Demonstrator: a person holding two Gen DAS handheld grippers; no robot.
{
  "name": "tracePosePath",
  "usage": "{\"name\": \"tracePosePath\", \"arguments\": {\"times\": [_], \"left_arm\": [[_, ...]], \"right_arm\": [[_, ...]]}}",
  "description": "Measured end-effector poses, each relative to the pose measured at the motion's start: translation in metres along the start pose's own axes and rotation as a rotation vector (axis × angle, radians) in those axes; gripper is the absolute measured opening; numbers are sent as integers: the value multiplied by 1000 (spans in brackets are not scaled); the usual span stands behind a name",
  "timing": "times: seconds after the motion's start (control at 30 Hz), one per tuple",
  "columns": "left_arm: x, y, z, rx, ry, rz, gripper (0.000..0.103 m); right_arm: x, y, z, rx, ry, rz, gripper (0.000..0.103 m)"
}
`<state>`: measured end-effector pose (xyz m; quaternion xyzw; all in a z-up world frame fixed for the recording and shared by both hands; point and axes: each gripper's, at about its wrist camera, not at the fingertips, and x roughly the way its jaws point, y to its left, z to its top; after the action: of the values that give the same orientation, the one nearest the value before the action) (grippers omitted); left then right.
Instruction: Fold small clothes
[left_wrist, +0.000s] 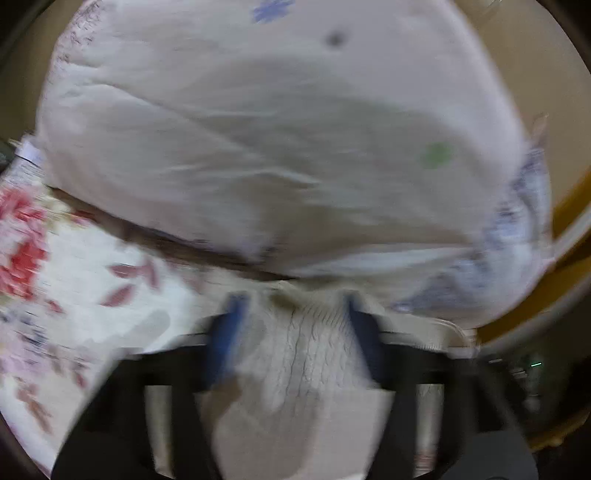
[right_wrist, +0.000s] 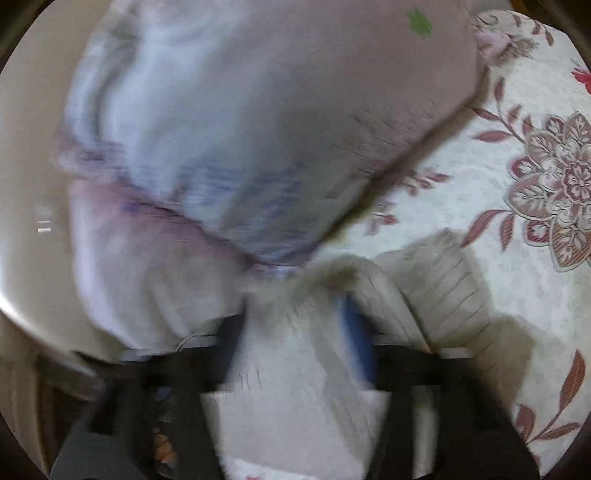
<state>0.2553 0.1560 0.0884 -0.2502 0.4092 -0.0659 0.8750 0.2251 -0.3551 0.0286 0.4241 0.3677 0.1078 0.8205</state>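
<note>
A small white garment (left_wrist: 280, 140) with tiny blue and green flower prints and a blue-patterned hem hangs lifted and blurred by motion. It also shows in the right wrist view (right_wrist: 258, 122). My left gripper (left_wrist: 295, 306) is shut on a ribbed white edge of the garment (left_wrist: 303, 339), between blue fingertips (left_wrist: 231, 325). My right gripper (right_wrist: 295, 314) is shut on another ribbed white part (right_wrist: 295, 354); one blue fingertip (right_wrist: 354, 332) shows, the other is hidden by cloth.
A white tablecloth with red and maroon flowers (right_wrist: 546, 192) covers the surface below and shows in the left wrist view (left_wrist: 66, 288) too. A beige floor or wall (left_wrist: 532, 66) lies beyond the table edge. A ribbed white cuff (right_wrist: 450, 291) lies on the cloth.
</note>
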Motion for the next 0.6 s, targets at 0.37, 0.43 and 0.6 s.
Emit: {"name": "tracePosePath", "arguments": {"times": [0.37, 0.43, 0.6], "left_arm": [[34, 60, -56, -89, 213, -86, 54], [39, 63, -61, -153, 227, -127, 27], [27, 41, -63, -256, 179, -293, 14]], "right_arm": [[-14, -39, -36, 17, 67, -19, 78], [-15, -36, -37, 10, 74, -8, 78], [-38, -43, -32, -2, 75, -2, 78]]}}
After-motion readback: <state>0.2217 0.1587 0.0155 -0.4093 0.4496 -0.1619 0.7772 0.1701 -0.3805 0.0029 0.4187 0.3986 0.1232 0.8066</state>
